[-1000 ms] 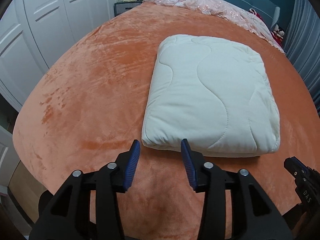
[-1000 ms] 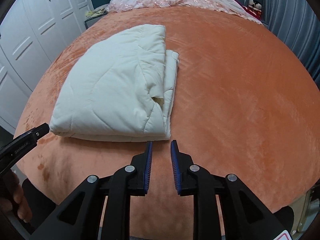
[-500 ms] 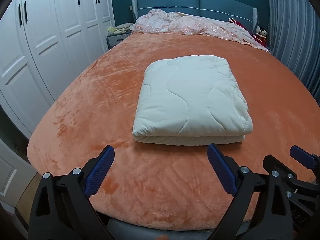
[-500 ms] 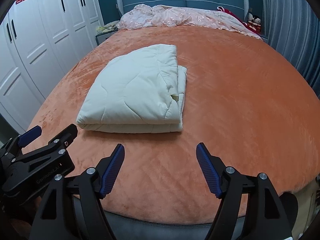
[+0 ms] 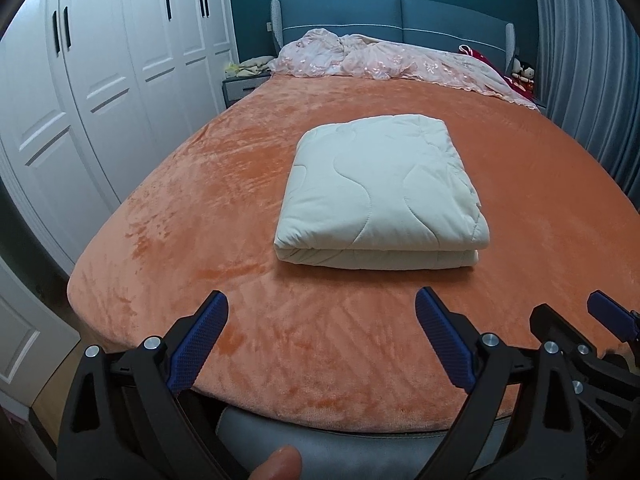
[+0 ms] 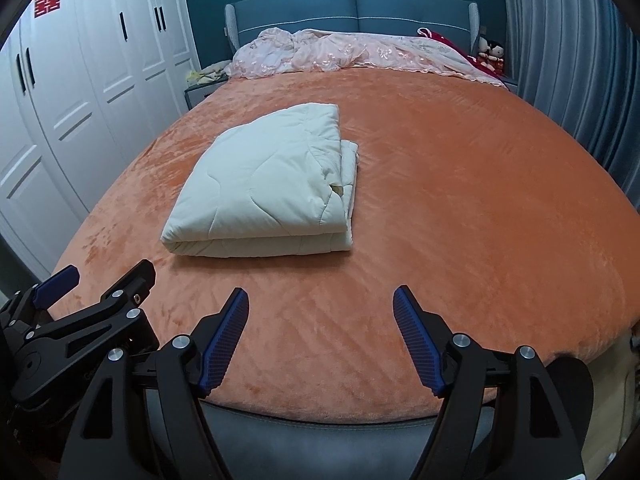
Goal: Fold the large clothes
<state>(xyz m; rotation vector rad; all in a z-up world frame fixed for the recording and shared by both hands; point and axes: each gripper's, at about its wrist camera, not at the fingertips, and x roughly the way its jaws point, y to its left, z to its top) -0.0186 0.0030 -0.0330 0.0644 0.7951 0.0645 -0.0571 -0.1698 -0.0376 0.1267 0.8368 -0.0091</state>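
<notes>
Both tongs, the left gripper (image 5: 320,334) and right gripper (image 6: 321,334), stood spread and empty near the bed's (image 5: 240,184) foot; the folded cream quilt (image 5: 380,196) lay farther off on the orange cover.

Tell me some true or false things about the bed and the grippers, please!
1. The quilt is folded up on the orange blanket. True.
2. The left hand-held gripper is squeezing the quilt. False: it is open, clear of the quilt, with only blanket between its pads.
3. The right hand-held gripper is open and empty. True.
4. A pink cover lies bunched by the headboard. True.
5. The wardrobe doors are open. False: they are all closed.
6. The quilt hangs off the bed's edge. False: it lies fully on the bed.
</notes>
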